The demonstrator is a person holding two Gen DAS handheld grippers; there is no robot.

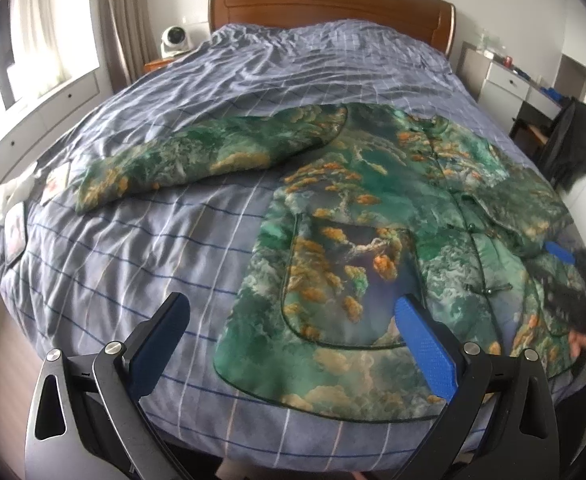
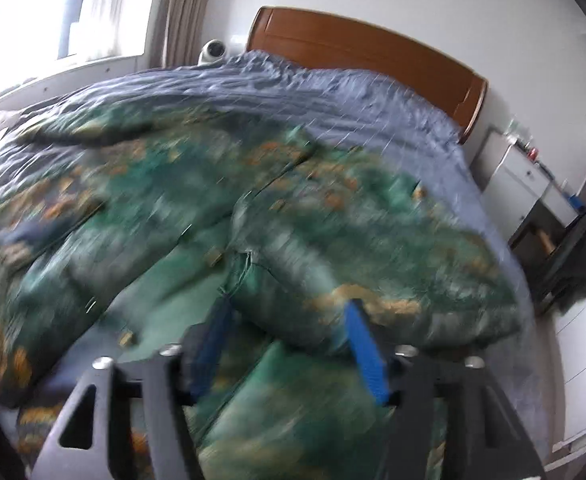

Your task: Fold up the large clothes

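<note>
A large green padded jacket [image 1: 373, 216] with an orange and white pattern lies front up on the bed. Its left sleeve [image 1: 197, 160] stretches out to the left. Its right sleeve [image 1: 525, 208] is folded across the body. My left gripper [image 1: 293, 312] is open and empty, above the jacket's lower hem and pocket. My right gripper [image 2: 289, 312] is open, its fingers on either side of the folded sleeve's end [image 2: 293, 280]; this view is blurred by motion. A blue pad of the right gripper [image 1: 559, 254] shows at the right edge of the left wrist view.
The bed has a blue checked cover [image 1: 133, 264] and a wooden headboard [image 1: 329, 4]. A white device [image 1: 175, 40] stands on the left nightstand. White drawers [image 1: 509, 80] and a dark garment on a chair [image 1: 573, 144] stand at the right. A window [image 1: 33, 48] is at the left.
</note>
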